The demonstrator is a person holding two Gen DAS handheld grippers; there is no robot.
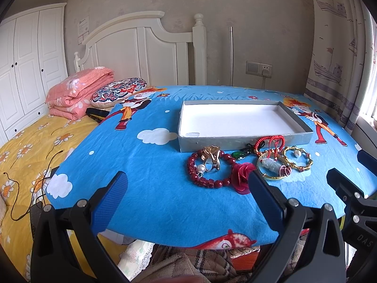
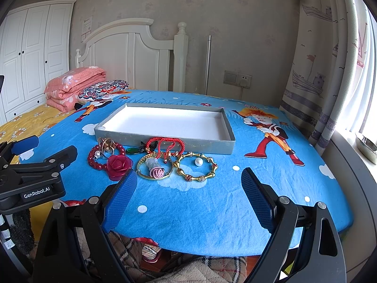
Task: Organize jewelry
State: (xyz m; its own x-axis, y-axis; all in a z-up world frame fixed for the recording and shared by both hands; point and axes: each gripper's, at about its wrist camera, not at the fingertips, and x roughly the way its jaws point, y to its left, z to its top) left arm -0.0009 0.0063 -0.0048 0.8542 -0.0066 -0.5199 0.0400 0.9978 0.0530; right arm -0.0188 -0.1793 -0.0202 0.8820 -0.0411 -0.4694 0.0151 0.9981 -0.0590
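1. The gray box (image 2: 165,139) sits on the blue cloth (image 2: 212,207). Its white inside has nothing in it, so no jewelry has been put away yet.
2. All the jewelry lies in a row just in front of the box, on the side near the tongs.
3. At the left end of the box front are the red bead bracelet (image 1: 207,168) and a gold ring (image 1: 211,156) inside its loop. The red rose (image 2: 118,165) touches the beads.
4. Near the middle of the box front are a green stone (image 2: 132,151) and a red cord bracelet (image 2: 165,145). The red cord bracelet touches the box wall.
5. Just in front of them lie a gold bangle (image 2: 154,168) with pink charms and a gold bead bracelet (image 2: 196,167) with a pearl.
6. The left gripper (image 1: 188,186) is spread wide and holds nothing. The right gripper (image 2: 188,184) is spread wide too, and empty.
7. I think the job has not really begun. Every piece still needs to go into the box.
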